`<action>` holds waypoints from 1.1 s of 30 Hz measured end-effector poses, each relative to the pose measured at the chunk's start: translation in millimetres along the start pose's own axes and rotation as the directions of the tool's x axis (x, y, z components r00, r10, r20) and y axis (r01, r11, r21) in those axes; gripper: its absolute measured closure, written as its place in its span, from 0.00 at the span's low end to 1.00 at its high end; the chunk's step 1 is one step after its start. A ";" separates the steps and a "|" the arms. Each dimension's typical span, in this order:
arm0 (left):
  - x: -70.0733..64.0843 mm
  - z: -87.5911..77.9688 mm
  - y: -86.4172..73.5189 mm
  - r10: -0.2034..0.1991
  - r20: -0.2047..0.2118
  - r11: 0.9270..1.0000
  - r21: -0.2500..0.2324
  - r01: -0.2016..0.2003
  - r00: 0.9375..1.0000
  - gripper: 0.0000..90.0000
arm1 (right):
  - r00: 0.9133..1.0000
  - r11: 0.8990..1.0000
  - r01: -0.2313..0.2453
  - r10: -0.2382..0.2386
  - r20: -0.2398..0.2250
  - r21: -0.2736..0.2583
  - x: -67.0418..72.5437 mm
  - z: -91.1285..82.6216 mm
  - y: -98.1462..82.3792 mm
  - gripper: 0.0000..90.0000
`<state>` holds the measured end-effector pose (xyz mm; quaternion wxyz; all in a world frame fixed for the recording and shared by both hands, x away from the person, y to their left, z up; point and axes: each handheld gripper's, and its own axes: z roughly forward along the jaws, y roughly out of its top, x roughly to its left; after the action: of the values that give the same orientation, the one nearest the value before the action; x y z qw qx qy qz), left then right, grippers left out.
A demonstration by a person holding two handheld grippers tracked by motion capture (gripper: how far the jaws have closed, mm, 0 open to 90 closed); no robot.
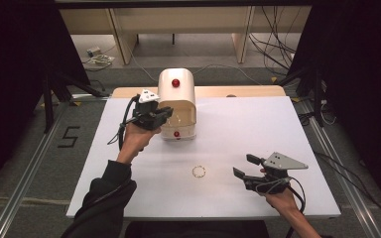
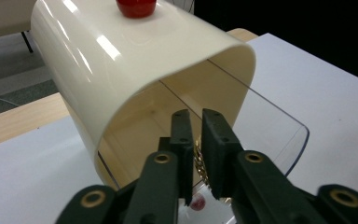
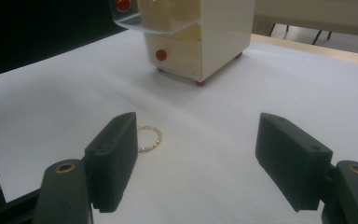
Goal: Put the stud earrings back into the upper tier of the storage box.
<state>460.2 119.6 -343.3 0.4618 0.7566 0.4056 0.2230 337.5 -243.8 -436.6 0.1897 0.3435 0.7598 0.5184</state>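
The left gripper point(image 2: 194, 135) pinches a gold chain point(image 2: 199, 161) at the open front of the cream box point(image 1: 177, 101), likely to put it inside. The right gripper point(image 1: 245, 166) waits spread wide, near a gold ring point(image 1: 199, 171) on the white table point(image 1: 258, 129).

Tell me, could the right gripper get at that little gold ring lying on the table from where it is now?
Probably yes. The right gripper has its jaws wide open, and the gold ring lies flat on bare white table just ahead of it, with nothing between them. The cream box stands well behind.
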 end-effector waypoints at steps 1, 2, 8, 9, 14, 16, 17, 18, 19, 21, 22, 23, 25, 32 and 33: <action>-1.2 -0.4 1.0 -0.005 -0.007 1.000 -0.003 0.005 1.000 0.76 | 1.000 1.000 -0.002 0.002 0.001 0.001 -0.1 0.1 0.0 0.34; -2.7 -0.9 1.8 -0.002 -0.012 1.000 -0.003 0.002 1.000 0.67 | 1.000 1.000 -0.002 0.002 0.001 0.001 -0.1 0.1 0.0 0.34; -16.6 -7.1 7.6 0.007 0.020 1.000 -0.021 -0.007 1.000 0.47 | 1.000 1.000 -0.004 0.004 0.003 -0.004 0.1 -0.9 0.3 0.34; -18.0 -8.1 8.0 -0.001 0.032 1.000 -0.024 0.002 1.000 0.45 | 1.000 1.000 -0.002 0.002 0.002 -0.003 0.1 -1.0 0.2 0.34; -22.2 -12.2 8.2 0.000 0.053 1.000 -0.018 0.001 0.999 0.39 | 1.000 1.000 -0.006 0.006 0.001 -0.005 0.8 -1.2 0.3 0.34; -23.9 -13.1 7.3 -0.007 0.072 1.000 -0.017 0.008 0.997 0.38 | 1.000 1.000 -0.005 0.005 0.002 -0.005 0.6 -1.2 0.3 0.34; -24.6 -13.5 6.8 -0.006 0.079 1.000 -0.015 0.008 0.997 0.37 | 1.000 1.000 -0.006 0.006 0.001 -0.006 0.6 -1.2 0.3 0.34; -25.6 -14.4 6.2 0.000 0.080 1.000 -0.017 0.002 0.997 0.37 | 1.000 1.000 -0.003 0.003 0.001 -0.005 0.7 -1.3 0.4 0.34; -27.2 -15.1 5.9 -0.001 0.079 1.000 -0.021 0.003 0.997 0.37 | 1.000 1.000 -0.001 0.001 0.002 -0.004 0.6 -1.4 0.5 0.34; -30.7 -16.6 5.9 0.008 0.091 1.000 -0.022 -0.006 0.996 0.37 | 1.000 1.000 -0.004 0.004 0.003 -0.004 0.8 -1.6 0.6 0.34; -33.1 -17.4 5.9 0.010 0.100 1.000 -0.018 -0.009 0.995 0.36 | 1.000 1.000 -0.002 0.002 0.001 -0.008 0.6 -1.5 0.5 0.34; -35.0 -17.9 5.7 0.023 0.108 1.000 -0.013 -0.022 0.994 0.35 | 1.000 1.000 -0.002 0.002 0.004 -0.006 0.7 -1.7 0.6 0.34; -40.8 -17.9 4.4 0.039 0.128 0.999 0.000 -0.040 0.991 0.33 | 1.000 1.000 -0.002 0.002 0.003 -0.006 0.7 -1.9 0.7 0.34; -53.8 -11.7 -2.8 0.056 0.196 0.997 0.048 -0.066 0.979 0.29 | 1.000 1.000 -0.002 0.002 0.002 -0.006 2.0 -2.0 0.9 0.34; -54.6 -11.2 -3.4 0.055 0.198 0.997 0.048 -0.066 0.979 0.29 | 1.000 1.000 -0.004 0.004 0.002 -0.006 1.7 -2.1 0.8 0.34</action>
<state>419.6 81.5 -338.9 0.4718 0.7993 0.3406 0.1500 335.2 -243.7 -434.9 0.1906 0.3449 0.7575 0.5206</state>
